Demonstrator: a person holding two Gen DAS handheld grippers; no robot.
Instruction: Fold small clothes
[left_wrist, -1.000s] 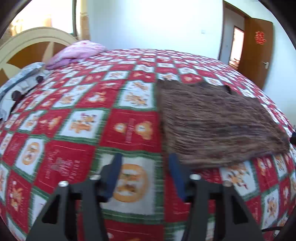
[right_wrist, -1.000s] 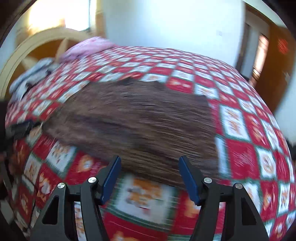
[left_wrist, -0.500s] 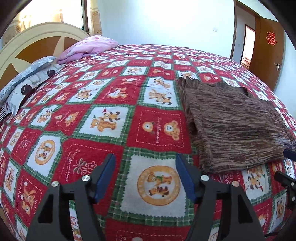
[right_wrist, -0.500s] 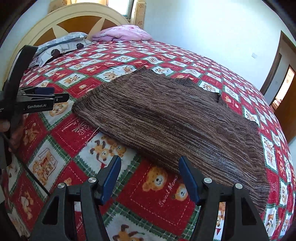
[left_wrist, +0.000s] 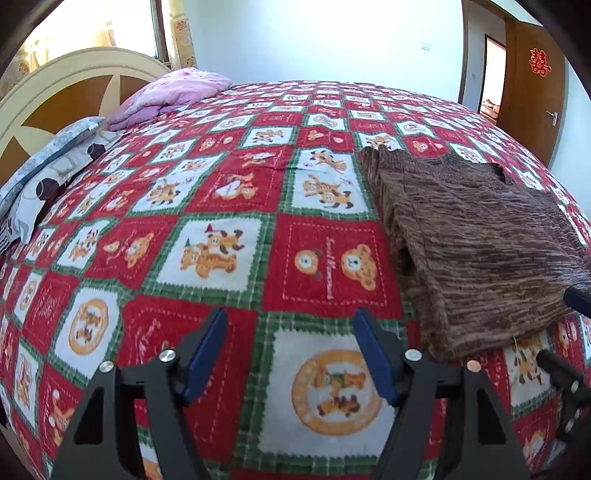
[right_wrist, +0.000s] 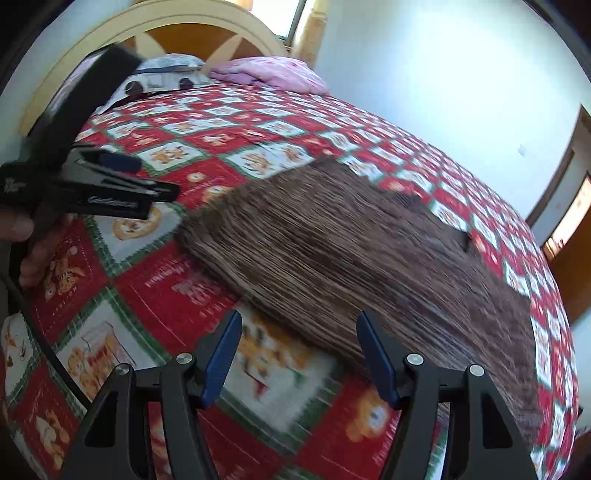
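The brown garment (left_wrist: 469, 240) lies flat on the bed (left_wrist: 221, 206), at the right side. The left claw (left_wrist: 291, 354) is wide and empty above the bedspread. The right claw (right_wrist: 297, 356) is also wide, empty, near the garment's near edge.

- Bed (left_wrist: 229, 177) with a red, green and white teddy-bear patchwork cover, cream and wood headboard (left_wrist: 74, 92).
- Brown knit garment (left_wrist: 472, 236) flat on the cover, toward its right side.
- Pink pillow (left_wrist: 173, 90) and grey patterned pillow (left_wrist: 48, 170) by the headboard.
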